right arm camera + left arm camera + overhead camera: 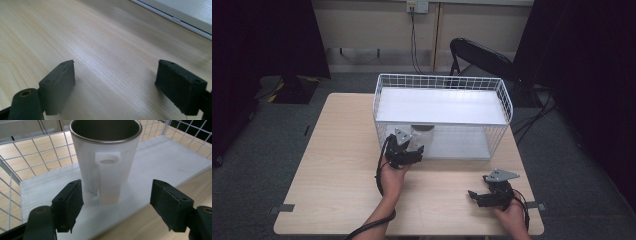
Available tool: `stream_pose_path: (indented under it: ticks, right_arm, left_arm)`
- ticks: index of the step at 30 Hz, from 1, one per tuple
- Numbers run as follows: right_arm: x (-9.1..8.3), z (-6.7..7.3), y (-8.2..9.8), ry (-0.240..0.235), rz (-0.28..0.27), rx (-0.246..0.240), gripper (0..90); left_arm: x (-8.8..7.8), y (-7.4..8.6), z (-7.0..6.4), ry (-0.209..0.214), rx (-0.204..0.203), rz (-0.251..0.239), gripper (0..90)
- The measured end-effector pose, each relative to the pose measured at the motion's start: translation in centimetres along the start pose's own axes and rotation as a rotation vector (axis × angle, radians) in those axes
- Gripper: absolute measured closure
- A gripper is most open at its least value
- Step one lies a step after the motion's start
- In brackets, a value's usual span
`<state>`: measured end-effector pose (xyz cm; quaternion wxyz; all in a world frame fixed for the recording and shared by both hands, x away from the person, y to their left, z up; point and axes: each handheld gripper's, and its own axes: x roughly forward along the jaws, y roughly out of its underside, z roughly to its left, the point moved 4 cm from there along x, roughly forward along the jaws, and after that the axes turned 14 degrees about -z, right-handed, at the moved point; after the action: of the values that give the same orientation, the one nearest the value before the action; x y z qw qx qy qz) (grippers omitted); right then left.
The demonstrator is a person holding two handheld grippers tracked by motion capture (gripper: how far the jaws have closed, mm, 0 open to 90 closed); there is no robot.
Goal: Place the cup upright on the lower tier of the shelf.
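A white mug (106, 162) with a steel-lined rim stands upright on the white lower shelf (160, 162) of a wire basket rack (504, 102), close to that shelf's front edge and towards its left end, its handle turned straight back at the left tool (116, 201). The left tool's two black jaws stand wide apart on either side of the handle, their pads clear of it and pressing on nothing; the mug rests on the shelf by its own weight. In the high view, the left tool (412, 150) sits at the open front of the rack, held by a hand (393, 175) whose forearm comes in from the near edge of the worktop (337, 165), with a black cable trailing back along the arm. The mug (423, 131) shows there as a pale shape just behind the tool, beneath the rack's upper white shelf.

The right tool (476, 196) lies low over the light wood worktop near its near right corner, well apart from the rack and the mug, pointing towards the left. Seen along its own jaws, the right tool (115, 85) is also spread wide, with bare wood grain between the pads and nothing gripped. A dark folding chair (482, 57) stands on the grey floor beyond the worktop's far edge.
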<state>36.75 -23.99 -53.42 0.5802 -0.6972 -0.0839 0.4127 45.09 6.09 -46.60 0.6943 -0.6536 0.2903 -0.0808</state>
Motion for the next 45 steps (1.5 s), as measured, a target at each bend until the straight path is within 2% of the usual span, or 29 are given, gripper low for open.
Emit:
stream_pose_path:
  ticks: [10, 12, 15, 18, 24, 30, 33, 34, 36, 39, 45]
  right_arm:
    - [0.0, 0.0, 0.0, 0.0, 0.0, 0.0, 15.1]
    - [0.0, 0.0, 0.0, 0.0, 0.0, 0.0, 15.1]
    - [0.0, 0.0, 0.0, 0.0, 0.0, 0.0, 15.1]
    - [0.0, 0.0, 0.0, 0.0, 0.0, 0.0, 15.1]
    - [0.0, 0.0, 0.0, 0.0, 0.0, 0.0, 15.1]
    - [0.0, 0.0, 0.0, 0.0, 0.0, 0.0, 15.1]
    - [0.0, 0.0, 0.0, 0.0, 0.0, 0.0, 15.1]
    - [0.0, 0.0, 0.0, 0.0, 0.0, 0.0, 15.1]
    - [0.0, 0.0, 0.0, 0.0, 0.0, 0.0, 15.1]
    - [0.0, 0.0, 0.0, 0.0, 0.0, 0.0, 15.2]
    - [0.0, 0.0, 0.0, 0.0, 0.0, 0.0, 15.1]
  left_arm:
    - [-1.1, 0.9, -0.7, 0.051, -0.015, 0.009, 21.4]
    - [-1.4, 1.1, -0.7, 0.057, -0.004, 0.016, 21.0]
    - [-1.9, 1.4, -0.5, 0.067, -0.014, 0.02, 20.6]
    - [-2.5, 1.4, -0.4, 0.079, -0.004, 0.019, 20.6]
    - [-3.5, 1.7, -0.2, 0.103, -0.03, 0.016, 20.2]
    - [-4.1, 2.2, -0.1, 0.13, -0.022, 0.031, 20.1]
    - [-4.4, 2.4, -0.3, 0.142, -0.011, 0.036, 20.0]
    - [-4.5, 2.5, -0.5, 0.145, -0.018, 0.034, 20.0]
    - [-4.7, 2.7, -0.6, 0.159, -0.003, 0.043, 20.2]
    - [-4.9, 2.8, -0.9, 0.18, -0.022, 0.039, 20.1]
    - [-5.4, 3.0, -1.1, 0.216, -0.007, 0.054, 19.8]
